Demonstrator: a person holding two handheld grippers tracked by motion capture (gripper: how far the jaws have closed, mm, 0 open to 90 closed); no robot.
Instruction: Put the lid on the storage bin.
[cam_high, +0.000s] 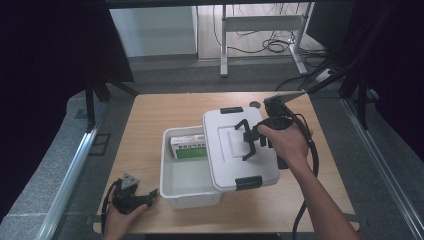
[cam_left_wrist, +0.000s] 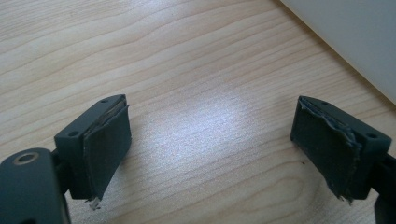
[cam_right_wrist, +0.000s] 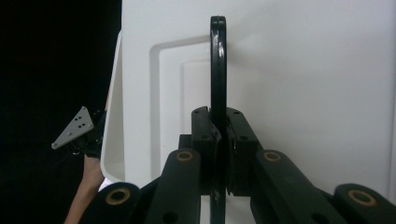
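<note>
Black jaws of the right gripper (cam_right_wrist: 218, 140) are pressed together on the thin black handle (cam_right_wrist: 218, 65) of the white lid (cam_right_wrist: 303, 84), pinching it squarely at mid-length, with the handle standing upright off the lid's recessed top panel. In the high view the same gripper (cam_high: 254, 137) holds that lid (cam_high: 225, 160) over the right half of the white box (cam_high: 182, 182), so the lid covers that side and overhangs the box's right wall, while the left half stays open. Inside the open part, against the far wall of the box, lies a green-and-white carton (cam_high: 188, 148). The lid's two black latches sit at its far and near edges.

Left of the box's near corner, the left gripper (cam_high: 150, 196) rests low on the wooden table (cam_high: 145, 115), its jaws spread wide with nothing between them (cam_left_wrist: 210, 140); the box's white wall passes just beyond its pads.

Judged from this, the step in hand is shifting the lid relative to the box. To do it well, the pinch should stay centred on the handle so the lid hangs level rather than tipping, and the lid should travel flat, its rim lined up with the box's rim all round. The idle left gripper could brace the box's wall if it slides.
</note>
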